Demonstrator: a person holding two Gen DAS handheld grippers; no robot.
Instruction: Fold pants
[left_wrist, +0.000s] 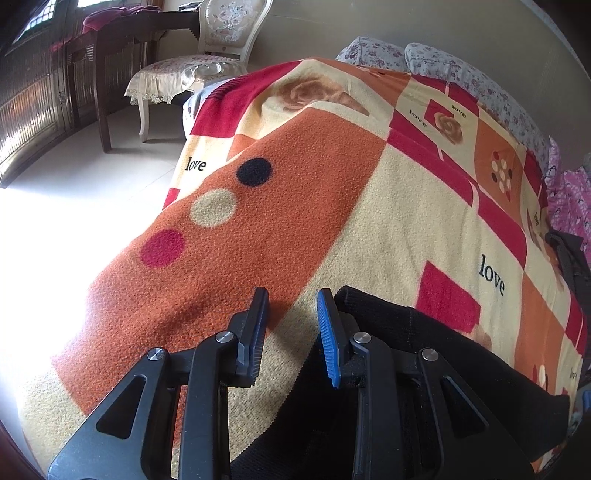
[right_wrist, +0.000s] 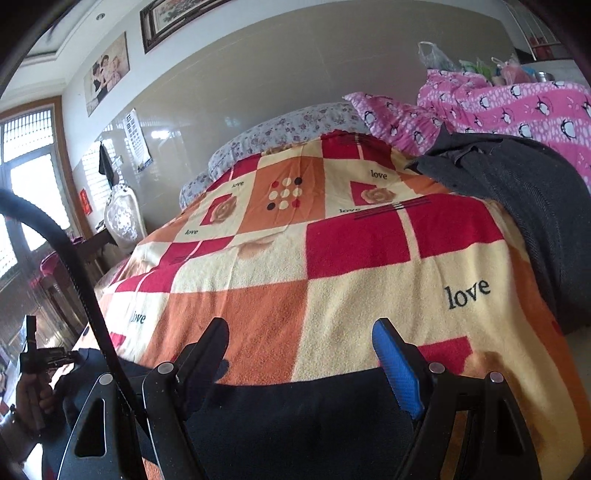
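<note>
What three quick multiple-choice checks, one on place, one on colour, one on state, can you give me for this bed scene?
1. Where do the black pants lie?
A. on the chair
B. at the blanket's near edge
C. on the pillows

2. What colour is the penguin-print cloth?
A. green
B. pink
C. white

3. How do the right gripper jaws stand?
A. wide open, holding nothing
C. shut on the pants
B. shut on the blanket

Answers: 1 B, the pants lie on the checked blanket just below both grippers; 2 B, it is pink with black penguins; 3 A, blanket shows in the wide gap between them.
</note>
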